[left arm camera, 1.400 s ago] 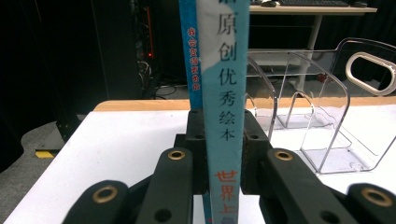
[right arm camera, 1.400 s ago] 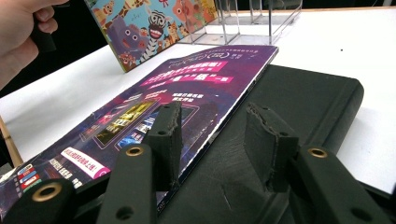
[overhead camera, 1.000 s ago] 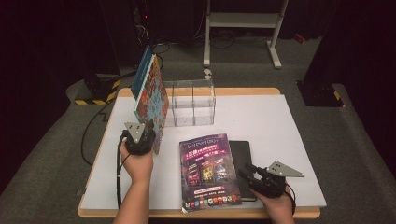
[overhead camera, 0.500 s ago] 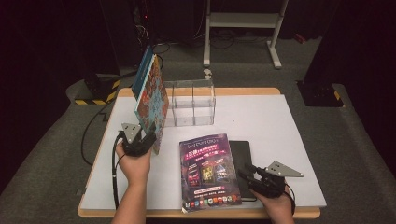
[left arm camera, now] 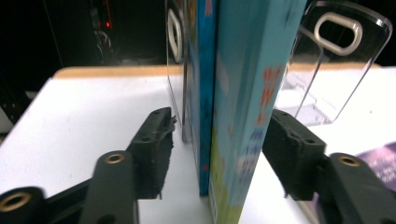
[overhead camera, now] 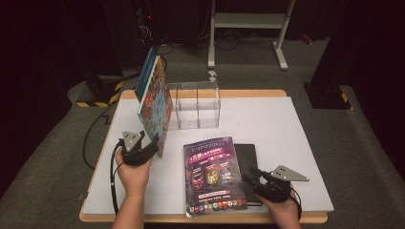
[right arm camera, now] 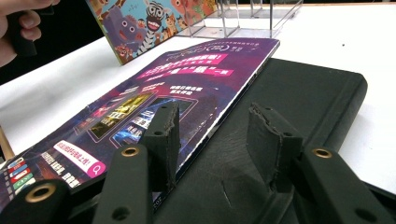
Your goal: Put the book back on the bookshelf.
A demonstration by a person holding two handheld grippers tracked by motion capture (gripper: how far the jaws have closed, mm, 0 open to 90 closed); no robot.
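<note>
Two picture books (overhead camera: 155, 107) stand on edge, leaning, at the table's left beside a clear acrylic rack (overhead camera: 196, 105). My left gripper (overhead camera: 138, 149) is open at their near lower corner. In the left gripper view the jaws straddle both spines, a dark blue book (left arm camera: 204, 93) and a light blue book (left arm camera: 247, 84); the left jaw stands off them, the right jaw is close. A purple magazine (overhead camera: 212, 174) lies half over a black folder (overhead camera: 248, 157). My right gripper (overhead camera: 260, 179) is open, low over the folder (right arm camera: 280, 102) by the magazine's edge (right arm camera: 187, 88).
Clear rack panels with oval handle holes (left arm camera: 336, 32) rise on both sides behind the books. The white table (overhead camera: 277, 124) has bare room at the right and back. A person's hand (right arm camera: 18, 23) shows far off in the right gripper view. The table's near edge lies just behind both hands.
My left gripper has drawn slightly toward the near edge, still at the books' corner. The right gripper, magazine and folder have stayed put.
</note>
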